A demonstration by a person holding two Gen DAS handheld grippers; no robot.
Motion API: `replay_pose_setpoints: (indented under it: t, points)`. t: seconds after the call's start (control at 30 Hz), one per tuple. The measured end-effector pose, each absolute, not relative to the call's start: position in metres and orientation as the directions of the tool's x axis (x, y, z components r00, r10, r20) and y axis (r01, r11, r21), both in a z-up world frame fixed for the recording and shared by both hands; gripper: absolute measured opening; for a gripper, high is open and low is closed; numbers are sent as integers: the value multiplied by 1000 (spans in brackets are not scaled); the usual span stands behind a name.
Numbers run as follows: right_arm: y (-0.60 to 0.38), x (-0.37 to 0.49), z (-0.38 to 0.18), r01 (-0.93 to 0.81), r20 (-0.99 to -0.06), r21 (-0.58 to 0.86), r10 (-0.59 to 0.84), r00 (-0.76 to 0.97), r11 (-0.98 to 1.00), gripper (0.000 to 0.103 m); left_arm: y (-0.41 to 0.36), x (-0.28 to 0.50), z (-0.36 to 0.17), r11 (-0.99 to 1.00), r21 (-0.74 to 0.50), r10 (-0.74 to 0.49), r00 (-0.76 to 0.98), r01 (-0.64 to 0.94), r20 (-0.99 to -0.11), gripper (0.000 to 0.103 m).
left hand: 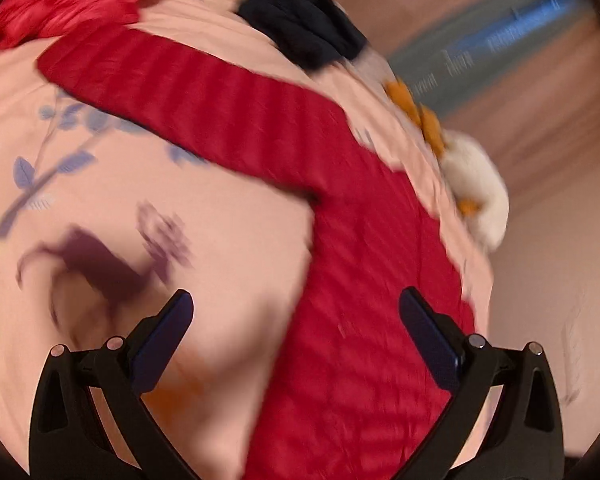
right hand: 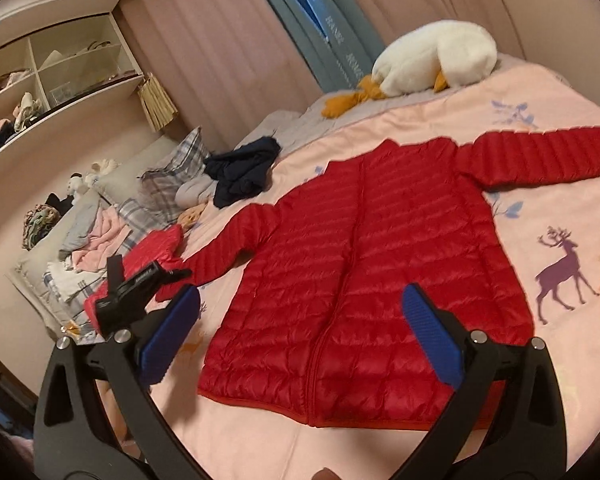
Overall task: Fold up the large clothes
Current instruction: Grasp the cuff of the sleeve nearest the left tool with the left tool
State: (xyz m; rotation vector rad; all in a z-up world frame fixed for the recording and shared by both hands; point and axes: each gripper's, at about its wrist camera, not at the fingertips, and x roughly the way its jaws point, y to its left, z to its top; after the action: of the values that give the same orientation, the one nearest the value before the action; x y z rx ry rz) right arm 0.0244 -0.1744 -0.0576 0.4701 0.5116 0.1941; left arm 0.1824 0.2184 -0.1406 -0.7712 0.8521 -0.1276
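A red quilted puffer jacket [right hand: 352, 268] lies flat and face up on the pink bedspread [right hand: 520, 340], both sleeves spread out to the sides. My right gripper [right hand: 300, 320] is open and empty, hovering above the jacket's hem. The left gripper shows in the right wrist view [right hand: 140, 284] near the jacket's left sleeve cuff [right hand: 204, 268]. In the blurred left wrist view the left gripper [left hand: 296, 320] is open and empty above the jacket [left hand: 360, 280], with one sleeve [left hand: 188, 92] stretching away to the upper left.
A white plush goose [right hand: 432, 60] lies at the bed's far edge. A dark navy garment [right hand: 240, 168] and a second red garment [right hand: 152, 252] lie left of the jacket, by plaid pillows [right hand: 168, 184]. Shelves [right hand: 52, 80] and curtains [right hand: 220, 40] stand behind.
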Motion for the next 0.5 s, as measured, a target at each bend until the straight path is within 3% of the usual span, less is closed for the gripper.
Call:
replay_pose_setpoints:
  t: [0.13,0.3,0.5]
  points:
    - [-168,34,-60,-62,-449,438,278,849,897,101,278,205,-155,621,-739,-367,735,-263,-570,102]
    - [-163,42,-63,-59,-461,424,271,845,904,101,331,236,-190,398,-868,-466,750,-296,-469,102]
    - [-167,55,-71,-35,-480,425,258,838,904,101,354,261,-196,311,-900,-418,807,-305,-418,102]
